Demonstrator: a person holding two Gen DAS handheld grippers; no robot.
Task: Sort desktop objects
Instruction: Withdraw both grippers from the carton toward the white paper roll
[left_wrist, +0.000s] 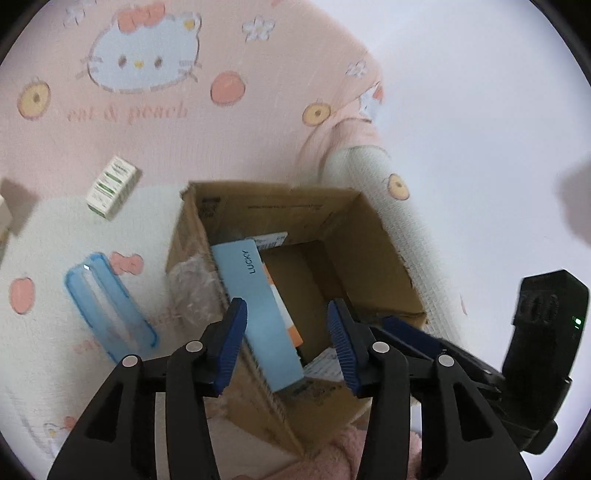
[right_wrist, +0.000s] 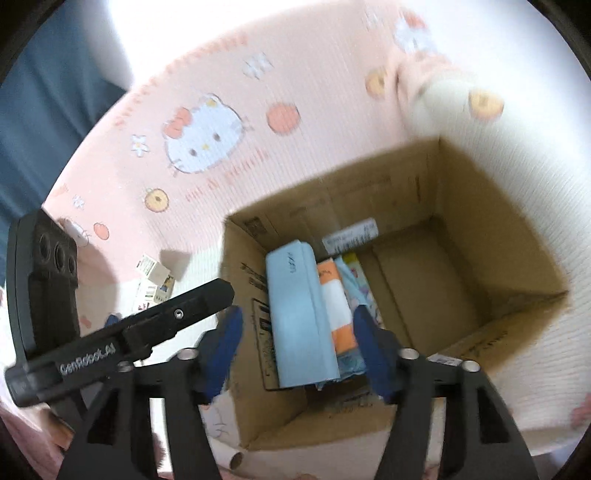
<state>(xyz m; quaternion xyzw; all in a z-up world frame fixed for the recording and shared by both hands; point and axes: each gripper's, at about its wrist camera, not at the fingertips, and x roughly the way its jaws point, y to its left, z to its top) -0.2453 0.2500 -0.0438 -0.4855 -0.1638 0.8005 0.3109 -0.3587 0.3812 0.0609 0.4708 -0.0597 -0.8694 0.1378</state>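
Hovering over an open cardboard box (left_wrist: 343, 218), the left gripper (left_wrist: 288, 336) is standing with its blue pads apart and nothing pressed between them. Beside it, the right gripper (right_wrist: 295, 339) is likewise gaping wide above the same box, its pads touching nothing. Inside the box, a pale blue booklet (left_wrist: 258, 314) printed "LUCKY" is leaning against the left wall, and an orange and white booklet (right_wrist: 338, 306) is lying just beside it, with a patterned light blue item (right_wrist: 360, 288) tucked against that. A white label (right_wrist: 351, 232) is showing on the box's far inner wall.

Outside the box, to its left in the left wrist view, a translucent blue case (left_wrist: 110, 306) is lying flat on a pink and white blanket (left_wrist: 258, 129) printed with cartoon cats and peaches. Farther off, a small white carton (left_wrist: 110, 188) with green print is resting on the blanket, well apart from the box. Several more small cartons (right_wrist: 153, 280) are clustering left of the box in the right wrist view.
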